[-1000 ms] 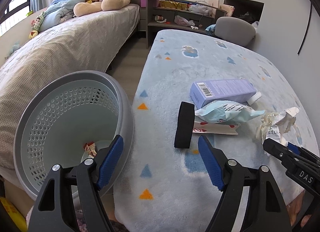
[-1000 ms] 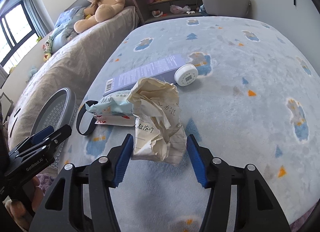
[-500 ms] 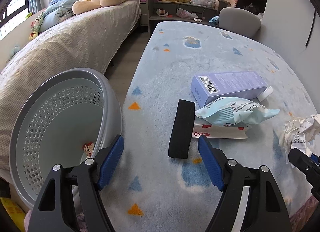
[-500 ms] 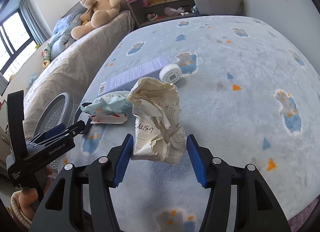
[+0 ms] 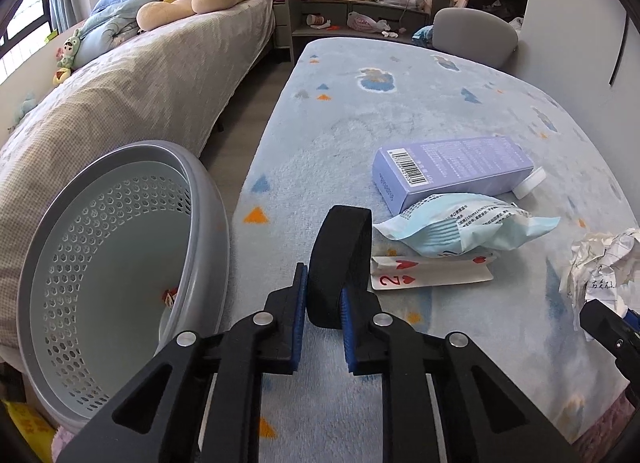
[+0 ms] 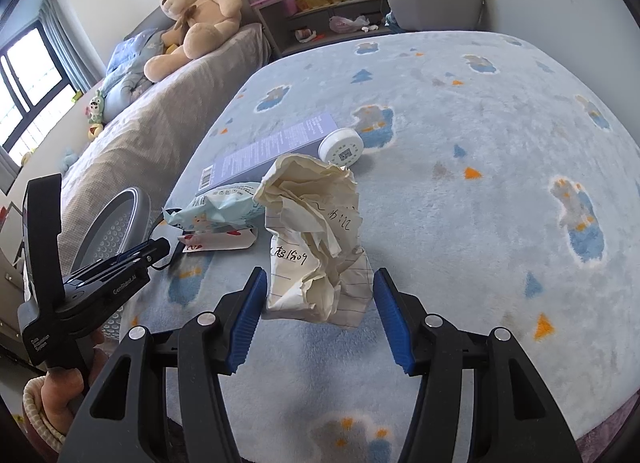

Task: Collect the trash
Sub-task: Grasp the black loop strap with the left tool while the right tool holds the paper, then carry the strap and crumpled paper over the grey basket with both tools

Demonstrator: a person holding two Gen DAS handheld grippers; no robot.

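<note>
The left gripper (image 5: 323, 305) jaws have just been closing and now pinch the black band (image 5: 338, 263) lying on the blanketed worktop (image 5: 400, 119). The right gripper (image 6: 318, 313) jaws clamp the crumpled paper (image 6: 316, 239). Beyond lie a blue packet (image 5: 460, 223), playing card (image 5: 428, 275) and purple box (image 5: 452, 167); the grey basket (image 5: 204, 223) stands left.

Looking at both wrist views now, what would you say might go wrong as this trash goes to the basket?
1. The left hand-held gripper has just closed on only the near end of the black band; the limp loop might slip.
2. The band touches the playing card and could drag it.
3. The right hand-held gripper holds the crumpled paper by its lower end; it might drop.
</note>
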